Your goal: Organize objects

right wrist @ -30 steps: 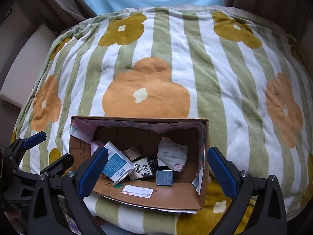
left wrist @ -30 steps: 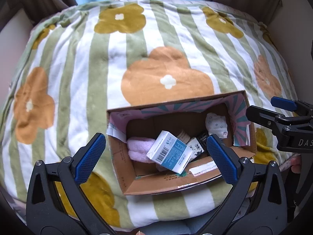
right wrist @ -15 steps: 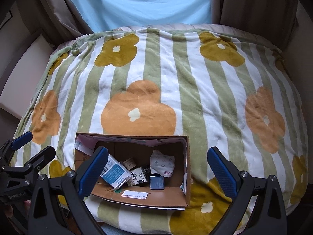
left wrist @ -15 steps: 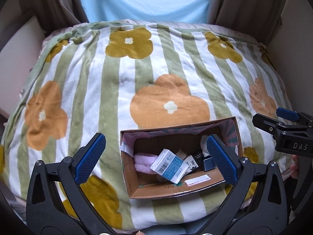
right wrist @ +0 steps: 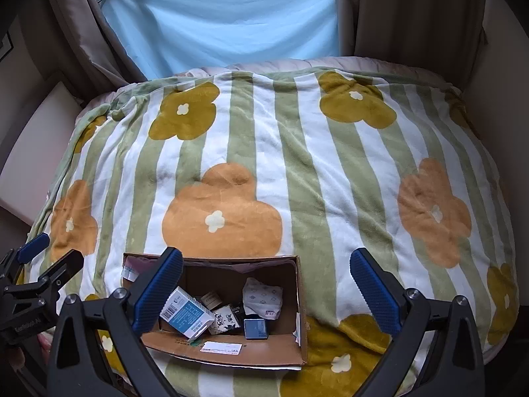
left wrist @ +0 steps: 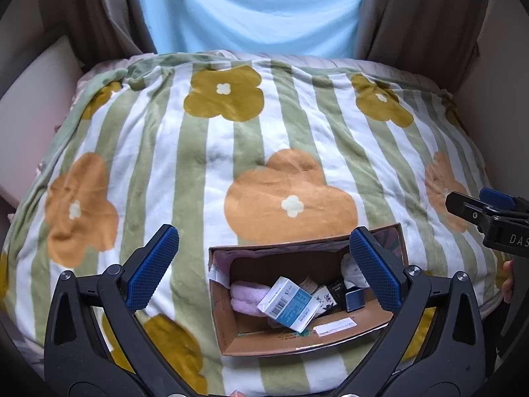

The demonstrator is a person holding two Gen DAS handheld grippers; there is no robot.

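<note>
Both grippers have drawn back and up from where they were a second ago, so the cardboard box (left wrist: 231, 334) now looks smaller and sits low in both views, and far more of the bed and the pale blue curtain (left wrist: 251, 10) behind it shows. The left gripper (left wrist: 264, 268) is spread wide and grasps nothing; the right gripper (right wrist: 266, 284) is likewise spread and empty, each with two blue, ribbed pads on black plastic arms. The box rests near the front edge of a plush blanket (right wrist: 297, 152) striped in green and white and dotted with orange and mustard flowers. It is one open, brown corrugated carton with a white label on its near wall. Inside lie the gathered things, piled together: one white-and-blue carton (left wrist: 289, 304) with a barcode, tilted on top; one soft pink cloth (left wrist: 246, 297) rolled at the left end; one white patterned packet (right wrist: 263, 296) propped towards the right; one small dark blue square box (right wrist: 255, 328) at the near wall; one small white box with black print (right wrist: 224, 321) between them, and a few more small items I cannot make out.
</note>
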